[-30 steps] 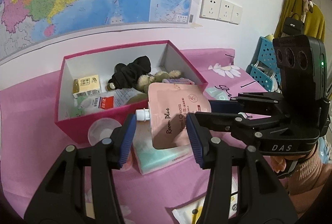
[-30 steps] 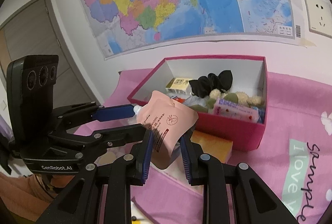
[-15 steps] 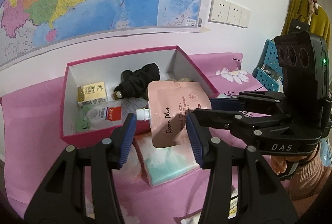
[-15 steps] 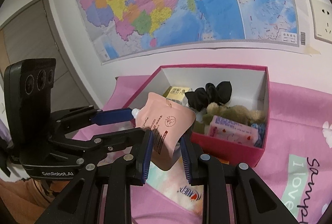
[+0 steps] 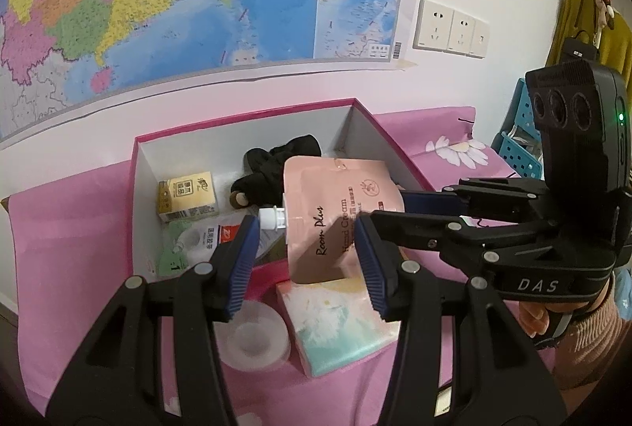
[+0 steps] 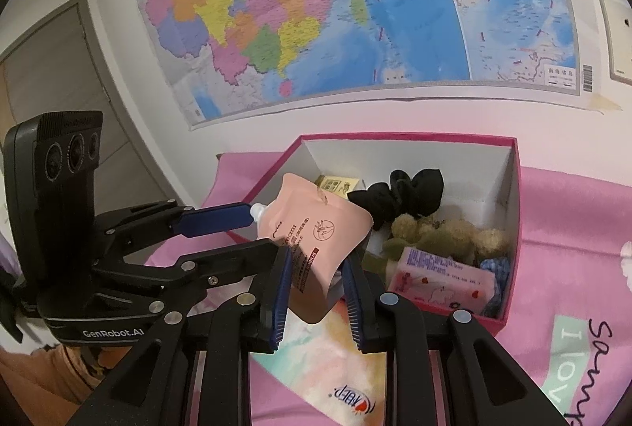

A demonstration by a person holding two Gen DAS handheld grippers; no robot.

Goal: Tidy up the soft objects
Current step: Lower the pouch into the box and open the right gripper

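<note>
pink cloth, one box, right hand-held gripper clenching one pouch, left hand-held gripper released

Pink pouch in right gripper, box behind

my left wrist view looks down-forward, close over the pink box; my right wrist view faces it from the opposite side, sharing the pouch.
</note>
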